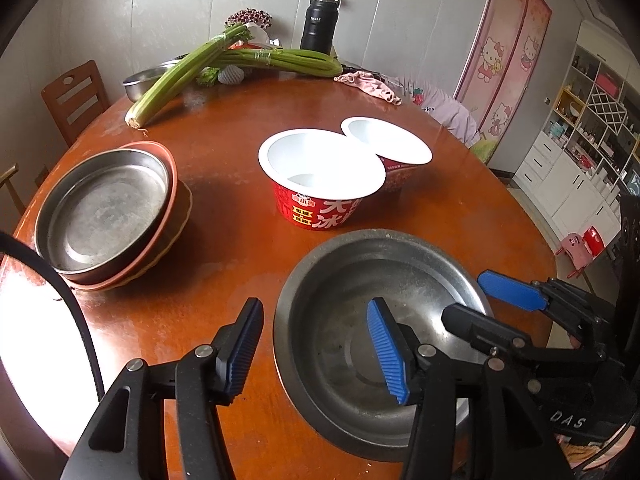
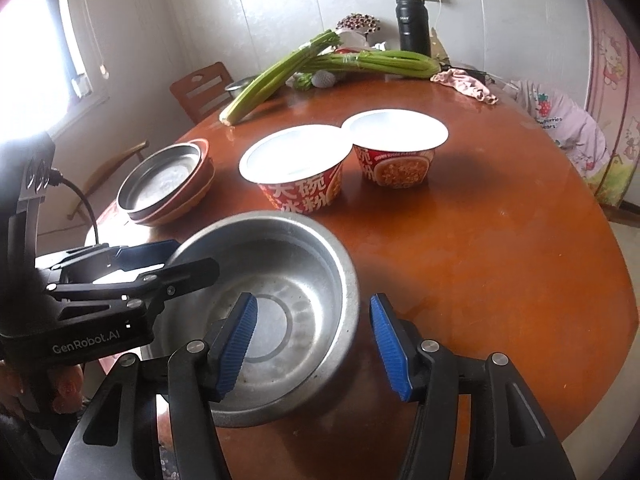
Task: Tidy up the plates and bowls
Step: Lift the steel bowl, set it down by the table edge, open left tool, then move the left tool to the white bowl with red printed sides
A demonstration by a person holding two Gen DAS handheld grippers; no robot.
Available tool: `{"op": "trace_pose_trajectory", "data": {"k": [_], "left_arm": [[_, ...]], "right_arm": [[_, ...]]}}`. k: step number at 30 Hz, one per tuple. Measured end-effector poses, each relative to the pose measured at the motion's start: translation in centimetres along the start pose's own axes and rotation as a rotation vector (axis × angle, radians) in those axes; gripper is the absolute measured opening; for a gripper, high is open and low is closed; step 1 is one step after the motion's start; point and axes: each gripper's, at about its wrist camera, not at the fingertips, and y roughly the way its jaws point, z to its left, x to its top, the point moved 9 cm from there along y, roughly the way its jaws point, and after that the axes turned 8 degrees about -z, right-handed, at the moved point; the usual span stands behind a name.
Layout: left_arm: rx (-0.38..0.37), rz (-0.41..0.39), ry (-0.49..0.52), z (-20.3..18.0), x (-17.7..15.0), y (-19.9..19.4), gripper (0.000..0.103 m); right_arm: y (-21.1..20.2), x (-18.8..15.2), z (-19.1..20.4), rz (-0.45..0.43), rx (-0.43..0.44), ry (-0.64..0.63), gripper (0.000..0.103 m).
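Observation:
A steel bowl sits at the near edge of the round wooden table. My left gripper is open and straddles the bowl's left rim, one finger inside. My right gripper is open and straddles the bowl's right rim; it also shows in the left wrist view. A stack with a steel plate on orange dishes stands at the left. Two red paper bowls stand mid-table, the nearer one touching the farther one.
Celery bunches, a black flask, a pink cloth and a steel basin lie at the table's far side. A wooden chair stands at the left.

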Motion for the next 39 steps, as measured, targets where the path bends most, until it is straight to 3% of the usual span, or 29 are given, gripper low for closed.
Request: {"op": "trace_pose_trajectory", "data": {"k": [9, 28, 39], "left_arm": [[0.021, -0.036, -0.007, 0.7, 1.0, -0.9, 0.054], [0.039, -0.07, -0.001, 2.4, 6.0, 0.5, 0.055], [0.06, -0.022, 0.025, 3.3, 9.8, 3.8, 0.055]], "right_arm": [[-0.6, 2.1, -0.8, -0.045, -0.061, -0.019, 0.061], [1.5, 7.0, -0.9, -0.072, -0.007, 0.004, 0.061], [4.5, 8.8, -1.0, -0.029, 0.017, 0.035, 0.061]]}}
